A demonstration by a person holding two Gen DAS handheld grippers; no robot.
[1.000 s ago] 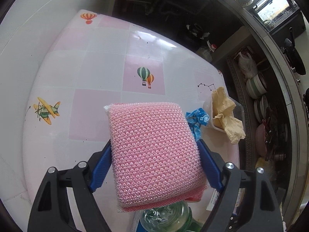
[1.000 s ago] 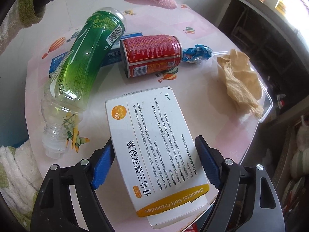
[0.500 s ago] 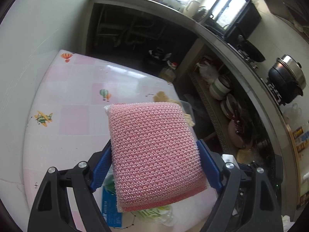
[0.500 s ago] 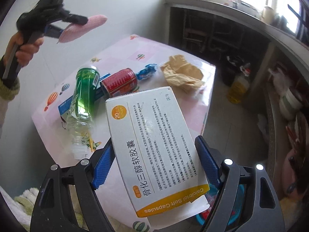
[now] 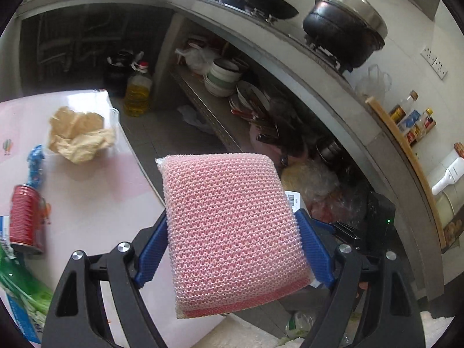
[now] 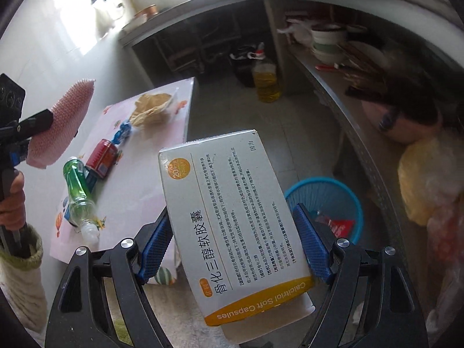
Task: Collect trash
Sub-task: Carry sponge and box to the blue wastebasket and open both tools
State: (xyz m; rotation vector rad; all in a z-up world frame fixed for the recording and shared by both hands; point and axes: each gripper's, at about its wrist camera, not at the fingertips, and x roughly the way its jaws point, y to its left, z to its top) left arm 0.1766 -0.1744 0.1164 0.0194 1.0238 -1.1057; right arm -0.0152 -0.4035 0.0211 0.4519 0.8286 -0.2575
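Jaws above blue basket (image 6: pixel 352 200), table (image 6: pixel 139 179)

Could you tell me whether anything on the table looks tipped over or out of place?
Yes: the green bottle and the red can both lie on their sides on the table, and crumpled brown paper fills a clear tray near the far edge.

Both wrist views look steeply down, sharing the table (image 5: pixel 95 191) edge.

The left claw (image 5: pixel 232 249) is clamped wide on a pink sponge (image 5: pixel 232 229), blue pads pressing its sides. The right claw (image 6: pixel 235 246) grips a white medicine box (image 6: pixel 232 226) likewise, angled downward. A sleeved hand (image 6: pixel 13 203) carries the left claw.
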